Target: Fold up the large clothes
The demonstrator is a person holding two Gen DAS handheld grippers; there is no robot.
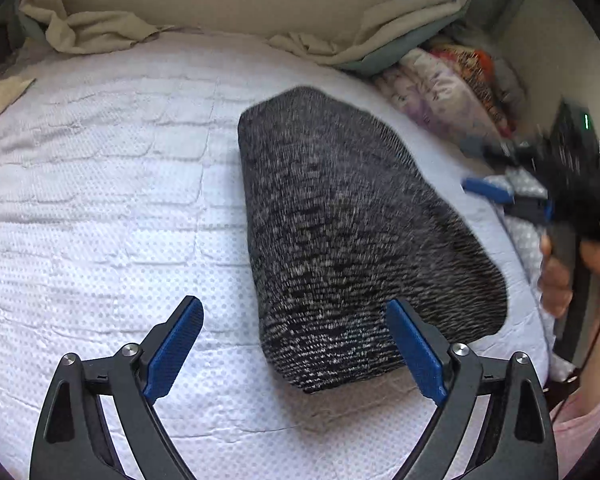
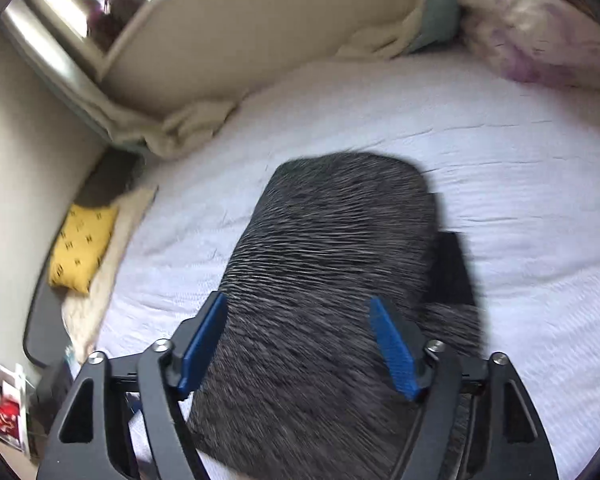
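Observation:
A dark grey-and-black knit garment lies folded into a compact block on the white bed cover. My left gripper is open and empty, hovering above the garment's near end. The right gripper shows at the right edge of the left wrist view, blurred, held by a hand. In the right wrist view the same garment lies below my right gripper, which is open and empty above it. A darker flap shows at the garment's right side.
Beige bedding is bunched along the headboard. Floral and patterned folded fabrics are piled at the bed's far right. A yellow cushion lies at the bed's left edge by the wall. Small items sit on the floor.

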